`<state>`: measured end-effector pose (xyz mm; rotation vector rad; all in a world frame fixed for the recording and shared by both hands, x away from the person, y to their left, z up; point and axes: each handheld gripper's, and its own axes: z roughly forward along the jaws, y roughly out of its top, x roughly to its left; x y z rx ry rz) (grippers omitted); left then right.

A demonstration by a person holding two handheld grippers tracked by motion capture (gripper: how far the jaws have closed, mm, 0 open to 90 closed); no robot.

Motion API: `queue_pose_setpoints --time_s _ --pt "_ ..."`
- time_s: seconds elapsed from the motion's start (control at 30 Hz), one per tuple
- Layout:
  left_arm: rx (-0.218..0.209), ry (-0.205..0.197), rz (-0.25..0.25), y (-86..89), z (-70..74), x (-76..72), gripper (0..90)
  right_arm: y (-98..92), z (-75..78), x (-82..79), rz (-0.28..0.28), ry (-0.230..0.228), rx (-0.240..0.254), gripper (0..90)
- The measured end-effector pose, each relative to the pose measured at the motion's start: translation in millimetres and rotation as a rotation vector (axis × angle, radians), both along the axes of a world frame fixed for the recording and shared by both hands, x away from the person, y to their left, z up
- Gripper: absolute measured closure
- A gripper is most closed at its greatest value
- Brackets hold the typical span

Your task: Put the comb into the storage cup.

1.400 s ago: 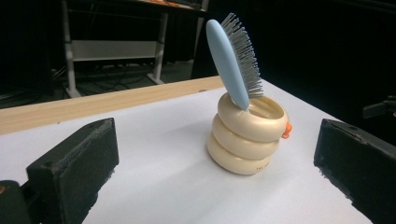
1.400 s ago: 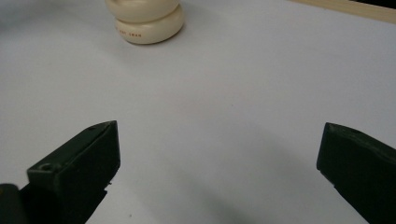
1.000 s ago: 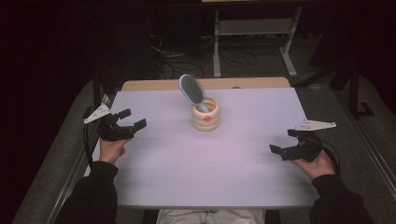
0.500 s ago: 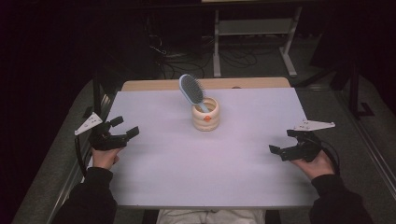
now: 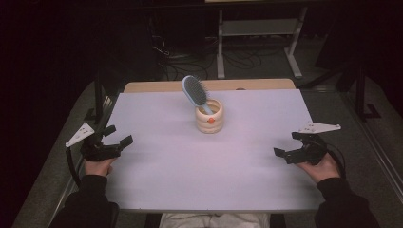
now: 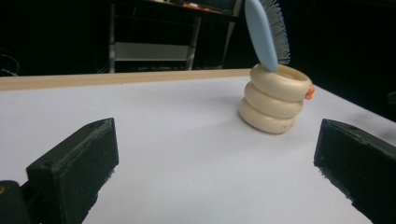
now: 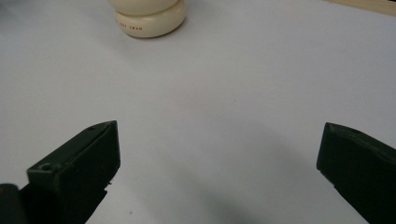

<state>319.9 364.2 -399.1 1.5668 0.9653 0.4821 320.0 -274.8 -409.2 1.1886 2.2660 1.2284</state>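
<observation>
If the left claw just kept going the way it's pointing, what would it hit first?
Probably nothing at once: bare table lies ahead of the open left claw. The cream holder with the blue brush sits slightly right of its line.

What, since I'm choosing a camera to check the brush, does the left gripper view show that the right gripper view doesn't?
Left gripper view: the blue hairbrush standing tilted in the cream ringed holder, the holder's orange spot, and a metal shelf behind the table. Right gripper view: the holder's bottom ring close up, with red lettering. Both: the white table, its wooden far edge, and open, empty tongs, the left tongs and the right tongs.
</observation>
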Motion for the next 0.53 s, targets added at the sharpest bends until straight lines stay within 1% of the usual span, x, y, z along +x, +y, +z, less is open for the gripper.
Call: queue_pose_setpoints --time_s 0.07,0.17,0.27,0.37,0.53 --pt "0.009 0.015 -0.005 0.8 -1.8 -2.1 0.0 0.1 -0.1 0.1 0.001 0.0 0.0 0.0" --pt "0.04 0.023 -0.018 0.3 -4.1 -5.3 0.0 0.9 -0.1 0.1 0.001 0.005 -0.002 0.0" --pt "0.069 0.023 -0.027 0.2 -4.4 -8.8 0.0 1.6 0.2 0.1 0.006 0.002 -0.001 0.0" --pt "0.078 0.018 -0.027 1.1 -3.9 -12.8 0.0 1.8 1.0 -0.5 0.01 -0.001 0.004 0.0" --pt "0.064 0.021 -0.021 3.1 -6.4 -14.4 0.0 2.5 0.8 -0.2 0.021 0.0 0.014 0.0"
